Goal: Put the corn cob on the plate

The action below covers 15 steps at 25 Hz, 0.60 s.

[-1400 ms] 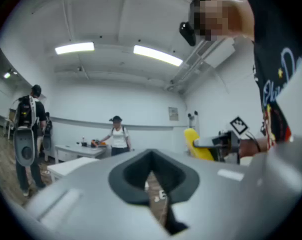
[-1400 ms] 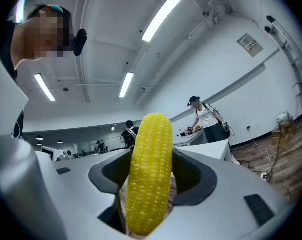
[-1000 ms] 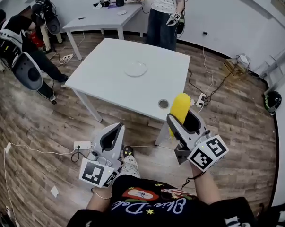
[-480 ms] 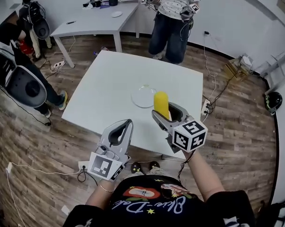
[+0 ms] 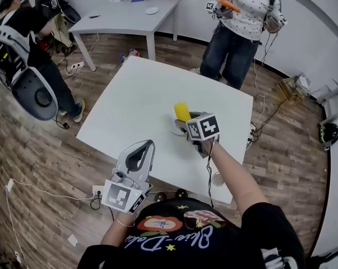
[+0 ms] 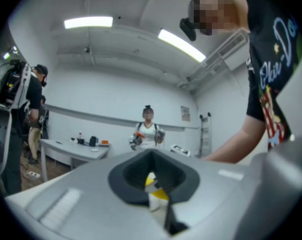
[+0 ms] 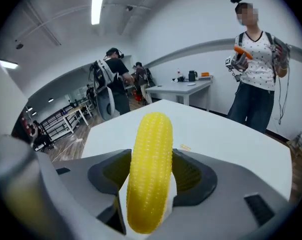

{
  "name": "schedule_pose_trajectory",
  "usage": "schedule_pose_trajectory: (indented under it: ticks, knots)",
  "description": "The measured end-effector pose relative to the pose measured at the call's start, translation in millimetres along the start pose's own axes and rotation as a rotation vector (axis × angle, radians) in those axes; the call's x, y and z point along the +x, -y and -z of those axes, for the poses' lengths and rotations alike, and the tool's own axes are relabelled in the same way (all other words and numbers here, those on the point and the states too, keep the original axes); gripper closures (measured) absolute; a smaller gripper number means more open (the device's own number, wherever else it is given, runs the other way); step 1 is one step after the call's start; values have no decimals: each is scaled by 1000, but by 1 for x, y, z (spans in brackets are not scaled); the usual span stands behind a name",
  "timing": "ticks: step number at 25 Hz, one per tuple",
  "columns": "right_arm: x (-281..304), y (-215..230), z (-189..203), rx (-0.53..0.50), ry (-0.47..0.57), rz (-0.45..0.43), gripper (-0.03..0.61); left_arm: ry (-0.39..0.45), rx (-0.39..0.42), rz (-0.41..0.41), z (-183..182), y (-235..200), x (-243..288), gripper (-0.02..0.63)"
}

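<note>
A yellow corn cob (image 5: pixel 181 111) stands upright between the jaws of my right gripper (image 5: pixel 184 120), which is shut on it. The cob fills the middle of the right gripper view (image 7: pixel 149 174). It hangs right over the small clear plate (image 5: pixel 172 129) on the white table (image 5: pixel 129 100); the gripper hides most of the plate. Whether the cob touches the plate I cannot tell. My left gripper (image 5: pixel 147 147) is held low at the table's near edge, jaws together, with nothing in it. In the left gripper view (image 6: pixel 152 184) the cob shows through the gap in the jaws.
A person (image 5: pixel 241 29) holding grippers stands at the table's far side. Another person (image 5: pixel 24 49) with bulky gear is at the left. A second table (image 5: pixel 126 17) with small items stands at the back. Cables (image 5: pixel 40 192) lie on the wooden floor.
My right gripper has carried the cob forward from off the table's near side to over the plate. I have stepped closer to the table. The left gripper stays low and shut.
</note>
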State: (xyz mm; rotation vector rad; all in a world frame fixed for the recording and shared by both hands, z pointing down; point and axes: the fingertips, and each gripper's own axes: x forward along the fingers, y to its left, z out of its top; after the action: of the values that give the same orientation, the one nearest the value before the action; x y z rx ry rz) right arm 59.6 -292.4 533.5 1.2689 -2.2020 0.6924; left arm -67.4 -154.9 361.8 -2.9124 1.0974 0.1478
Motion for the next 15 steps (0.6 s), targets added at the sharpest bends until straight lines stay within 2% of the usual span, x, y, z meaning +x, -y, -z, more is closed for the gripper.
schedule_pose_trajectory:
  ticks: [4,12,15]
  knots:
    - [37,19,9,-32,-134,35,331,-7,-3,-55,-1,-17,-4,623]
    - [78,27,27,-85,-289,30,331,-40,-27,-145,8,-37,-17,623]
    - [86,27,32,-106,-317,35,331,-45,-36,-169,10,-44,-21,623]
